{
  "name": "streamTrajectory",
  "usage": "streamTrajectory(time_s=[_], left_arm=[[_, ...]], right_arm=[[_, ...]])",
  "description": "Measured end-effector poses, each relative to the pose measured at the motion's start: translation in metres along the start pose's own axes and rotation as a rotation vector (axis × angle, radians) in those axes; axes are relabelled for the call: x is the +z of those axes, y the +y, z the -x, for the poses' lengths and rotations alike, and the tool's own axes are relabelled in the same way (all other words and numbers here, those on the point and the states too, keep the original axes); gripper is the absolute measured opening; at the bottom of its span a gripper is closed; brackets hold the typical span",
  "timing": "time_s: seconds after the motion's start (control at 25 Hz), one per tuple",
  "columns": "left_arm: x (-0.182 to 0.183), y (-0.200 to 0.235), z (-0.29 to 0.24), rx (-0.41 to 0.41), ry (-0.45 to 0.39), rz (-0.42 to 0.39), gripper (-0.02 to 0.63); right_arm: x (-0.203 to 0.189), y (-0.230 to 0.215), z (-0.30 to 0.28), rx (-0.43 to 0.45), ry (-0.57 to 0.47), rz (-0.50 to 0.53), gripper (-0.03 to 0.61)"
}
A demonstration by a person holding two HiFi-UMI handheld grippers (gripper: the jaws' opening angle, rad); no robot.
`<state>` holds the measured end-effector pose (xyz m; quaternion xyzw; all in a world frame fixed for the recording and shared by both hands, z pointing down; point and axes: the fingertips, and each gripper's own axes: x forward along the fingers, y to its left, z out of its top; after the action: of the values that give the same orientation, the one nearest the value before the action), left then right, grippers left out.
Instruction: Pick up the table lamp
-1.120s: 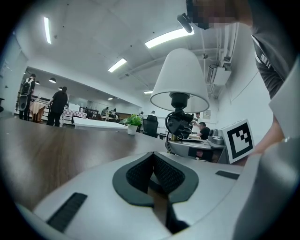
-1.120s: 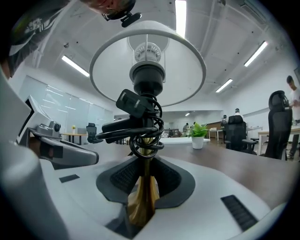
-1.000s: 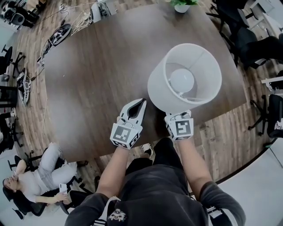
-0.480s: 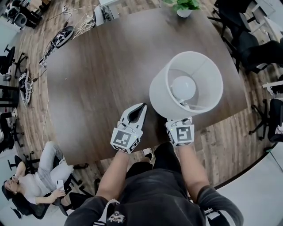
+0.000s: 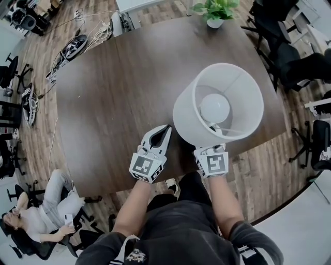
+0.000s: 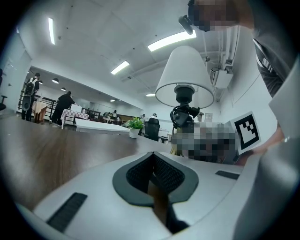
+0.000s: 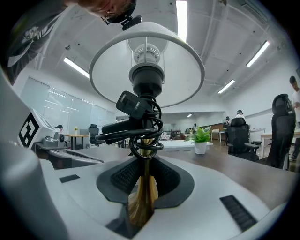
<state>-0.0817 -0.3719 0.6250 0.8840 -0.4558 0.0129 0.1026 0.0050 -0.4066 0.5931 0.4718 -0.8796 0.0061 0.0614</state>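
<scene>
The table lamp has a white shade [image 5: 218,106] with a bulb [image 5: 214,107] inside, seen from above in the head view. My right gripper [image 7: 143,164] is shut on the lamp's brass stem [image 7: 142,197], just below a coil of black cord [image 7: 139,126]. Its marker cube [image 5: 213,163] shows under the shade's near rim; the jaws are hidden there. The lamp's base is hidden. My left gripper [image 5: 166,128] hovers over the table left of the lamp, jaw tips together with nothing between them. From the left gripper view, the shade [image 6: 184,77] hangs up and to the right.
The dark wooden table [image 5: 114,93] spreads ahead and to the left. A potted plant [image 5: 214,9] stands at its far edge. Office chairs [image 5: 300,52] crowd the right side. A person [image 5: 36,220] sits at lower left; cables [image 5: 72,46] lie on the floor at upper left.
The lamp has risen a little with my right gripper, and its shade looks larger from above. The left gripper has stayed put.
</scene>
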Motion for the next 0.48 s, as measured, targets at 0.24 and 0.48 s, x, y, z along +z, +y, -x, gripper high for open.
streamTrajectory(time_s=[0.24, 0.48], left_arm=[[0.039, 0.007, 0.006, 0.014, -0.036, -0.018, 0.008], [0.101, -0.010, 0.001, -0.004, -0.100, -0.040, 0.008]], right_arm=[[0.049, 0.004, 0.006, 0.006, -0.015, 0.004, 0.104], [0.105, -0.013, 0.024, 0.005, -0.020, 0.002, 0.104]])
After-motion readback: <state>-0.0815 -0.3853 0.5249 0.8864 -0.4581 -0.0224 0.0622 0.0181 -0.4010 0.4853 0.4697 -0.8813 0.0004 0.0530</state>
